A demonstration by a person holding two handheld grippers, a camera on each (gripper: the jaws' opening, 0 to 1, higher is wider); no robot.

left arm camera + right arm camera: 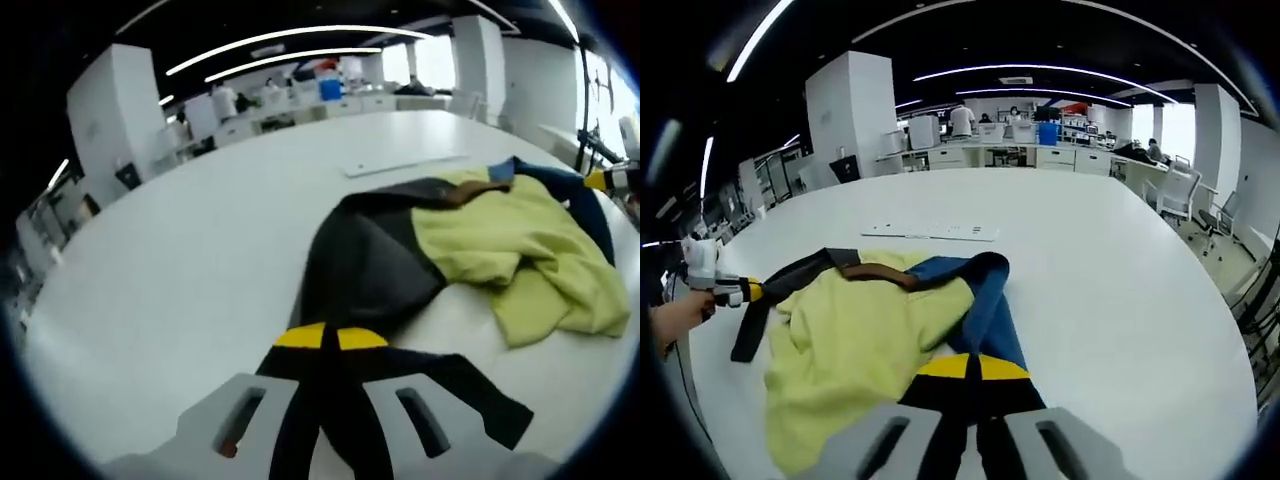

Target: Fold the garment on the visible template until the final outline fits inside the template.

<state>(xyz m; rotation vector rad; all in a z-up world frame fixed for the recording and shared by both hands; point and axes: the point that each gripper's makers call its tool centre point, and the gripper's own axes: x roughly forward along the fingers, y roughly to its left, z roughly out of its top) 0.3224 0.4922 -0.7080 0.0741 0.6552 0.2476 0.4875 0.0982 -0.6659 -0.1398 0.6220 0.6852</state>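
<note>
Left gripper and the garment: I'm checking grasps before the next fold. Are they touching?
Touching. In the left gripper view, the left gripper has its jaws closed on the garment's dark sleeve, and the fabric runs between them.

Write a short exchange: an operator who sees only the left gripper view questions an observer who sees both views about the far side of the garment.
Operator: What has the other gripper got?
Observer: The right gripper is shut on the blue sleeve, which runs from the collar straight to its jaws.
Operator: How does my own grip look from over there?
Observer: The left gripper pinches the very end of the dark grey sleeve, and a hand shows behind it.
</note>
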